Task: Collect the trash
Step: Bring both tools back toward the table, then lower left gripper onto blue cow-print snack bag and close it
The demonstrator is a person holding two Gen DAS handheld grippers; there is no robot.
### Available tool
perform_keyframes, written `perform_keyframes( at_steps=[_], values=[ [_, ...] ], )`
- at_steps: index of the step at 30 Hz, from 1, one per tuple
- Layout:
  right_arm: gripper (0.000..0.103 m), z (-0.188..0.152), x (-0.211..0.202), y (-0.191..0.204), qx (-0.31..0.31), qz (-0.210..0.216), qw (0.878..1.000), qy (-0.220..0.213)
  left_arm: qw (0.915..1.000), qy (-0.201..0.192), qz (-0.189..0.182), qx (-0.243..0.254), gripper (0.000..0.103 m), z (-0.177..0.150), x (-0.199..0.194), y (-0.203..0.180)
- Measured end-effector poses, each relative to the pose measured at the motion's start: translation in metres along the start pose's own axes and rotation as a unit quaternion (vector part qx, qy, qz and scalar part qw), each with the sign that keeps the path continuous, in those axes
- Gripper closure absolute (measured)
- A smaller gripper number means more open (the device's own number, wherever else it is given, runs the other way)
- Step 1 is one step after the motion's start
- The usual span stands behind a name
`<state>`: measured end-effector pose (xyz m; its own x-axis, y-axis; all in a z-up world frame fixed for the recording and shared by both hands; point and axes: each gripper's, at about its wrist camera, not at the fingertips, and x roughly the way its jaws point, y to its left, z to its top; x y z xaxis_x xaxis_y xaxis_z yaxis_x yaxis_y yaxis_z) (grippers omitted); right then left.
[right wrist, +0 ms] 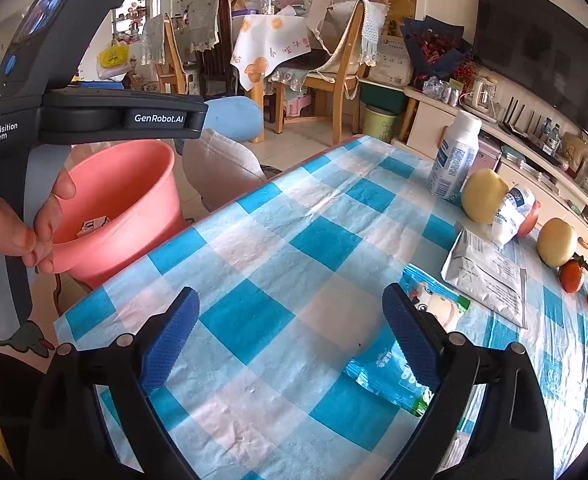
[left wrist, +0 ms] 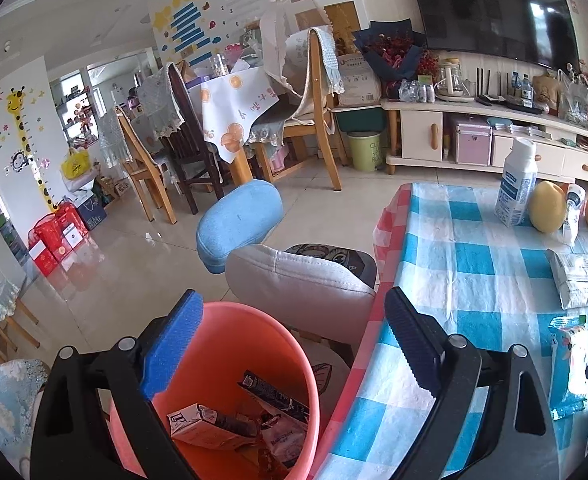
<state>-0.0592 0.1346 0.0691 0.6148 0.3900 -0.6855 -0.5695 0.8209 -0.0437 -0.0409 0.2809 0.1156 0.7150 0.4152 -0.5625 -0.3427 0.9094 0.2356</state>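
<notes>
- step in hand: between pickups; pink bucket (left wrist: 230,364) beside the table edge, already holding a small carton (left wrist: 198,426) and dark wrappers.
- left gripper (left wrist: 294,344): fingers wide apart, nothing between, hovering over bucket rim and table corner.
- right gripper (right wrist: 290,340): fingers wide apart, empty, over the blue-checked tablecloth (right wrist: 254,240).
- nearest trash: blue snack wrapper (right wrist: 389,376) flat on the cloth, partly under the right finger.
- further trash, judged: grey foil pouch (right wrist: 485,276), tipped small bottle (right wrist: 513,212).
- next move calls for: shifting right, straddling the wrapper, closing low on thin film.
- in the way, not trash: upright milk bottle (right wrist: 453,160), yellow fruits (right wrist: 483,196), tomatoes (right wrist: 571,276).
- nearby: padded chair (left wrist: 297,280) behind the bucket.
</notes>
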Motion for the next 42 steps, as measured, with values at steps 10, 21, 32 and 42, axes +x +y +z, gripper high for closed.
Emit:
perform_keyframes(
  at_steps=[10, 21, 32, 42],
  values=[
    [0.009, -0.018, -0.016, -0.027, 0.01, -0.007, 1.0, -0.003, 0.9992, -0.003, -0.019, 0.034, 0.012, 0.0, -0.005, -0.032],
    [0.009, -0.035, -0.047, -0.061, 0.021, -0.016, 0.999, -0.028, 0.9939, 0.0, -0.09, 0.064, 0.012, -0.006, -0.013, -0.073],
    [0.009, -0.064, -0.075, -0.11, 0.063, -0.022, 0.997, -0.034, 0.9786, 0.008, -0.181, 0.097, 0.012, -0.015, -0.029, -0.135],
    [0.009, -0.094, -0.101, -0.159, 0.092, -0.022, 0.995, -0.027, 0.9538, 0.056, -0.273, 0.113, 0.012, -0.035, -0.035, -0.19]
  ],
)
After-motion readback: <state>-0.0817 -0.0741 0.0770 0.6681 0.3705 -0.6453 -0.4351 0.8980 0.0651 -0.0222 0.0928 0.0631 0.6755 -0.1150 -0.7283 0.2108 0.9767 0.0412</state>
